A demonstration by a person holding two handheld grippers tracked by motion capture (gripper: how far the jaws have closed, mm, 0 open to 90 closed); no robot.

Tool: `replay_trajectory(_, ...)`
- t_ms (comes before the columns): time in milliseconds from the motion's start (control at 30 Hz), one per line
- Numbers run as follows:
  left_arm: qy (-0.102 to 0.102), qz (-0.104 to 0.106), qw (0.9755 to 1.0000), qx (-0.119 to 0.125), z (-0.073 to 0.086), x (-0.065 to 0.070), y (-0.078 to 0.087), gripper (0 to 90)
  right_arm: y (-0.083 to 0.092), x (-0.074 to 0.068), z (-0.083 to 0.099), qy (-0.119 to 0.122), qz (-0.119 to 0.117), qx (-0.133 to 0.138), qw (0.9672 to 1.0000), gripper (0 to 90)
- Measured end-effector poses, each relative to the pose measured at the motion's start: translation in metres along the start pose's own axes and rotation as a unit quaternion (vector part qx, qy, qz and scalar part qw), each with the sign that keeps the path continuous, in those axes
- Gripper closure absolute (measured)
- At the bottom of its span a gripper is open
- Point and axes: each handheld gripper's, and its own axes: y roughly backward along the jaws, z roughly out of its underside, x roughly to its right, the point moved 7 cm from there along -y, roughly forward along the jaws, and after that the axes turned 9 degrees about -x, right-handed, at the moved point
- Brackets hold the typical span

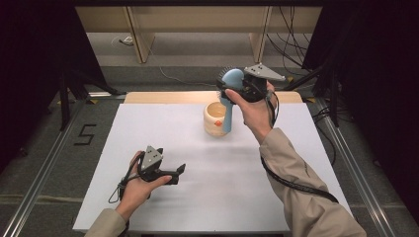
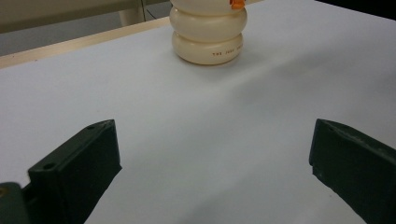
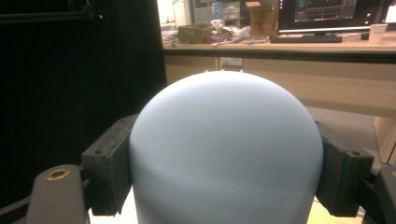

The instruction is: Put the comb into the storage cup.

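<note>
White tabletop (image 1: 197, 197): right tool (image 1: 232, 81) clamps blue brush (image 1: 230, 98) upright, handle down in cup (image 1: 216, 119); left tool (image 1: 179, 173) apart.

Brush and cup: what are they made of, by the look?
Brush: likely matte moulded plastic; the smooth, even pale-blue back shows no gloss in the right gripper view, where the right hand-held gripper clamps its head. Cup: cream, ribbed, soft sheen; glazed ceramic or plastic, can't tell which.
</note>
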Motion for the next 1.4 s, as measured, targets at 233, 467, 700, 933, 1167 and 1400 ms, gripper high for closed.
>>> replay_trajectory(233,-0.001,-0.001,1.0000,0.001,0.000,-0.001,0.000,1.3,-0.001,0.002,-0.002,-0.001,0.002,0.002,1.0000,20.8)
replay_trajectory(467,-0.002,-0.001,1.0000,0.001,0.000,-0.001,0.000,1.3,-0.002,0.005,-0.004,-0.002,0.005,0.006,1.0000,20.8)
replay_trajectory(700,0.000,-0.001,1.0000,0.001,0.000,-0.001,0.000,1.3,-0.002,0.006,-0.005,-0.002,0.008,0.009,0.9999,20.8)
replay_trajectory(933,0.000,-0.002,1.0000,0.002,-0.001,-0.002,0.001,1.4,-0.002,0.008,-0.007,0.000,0.009,0.018,0.9998,20.8)
replay_trajectory(1167,0.001,-0.001,1.0000,0.003,-0.001,-0.002,0.001,1.4,-0.002,0.008,-0.010,0.002,0.008,0.028,0.9996,20.8)
replay_trajectory(1400,0.001,-0.002,1.0000,0.004,-0.001,-0.002,0.001,1.5,0.001,0.008,-0.017,0.007,0.006,0.039,0.9992,20.7)
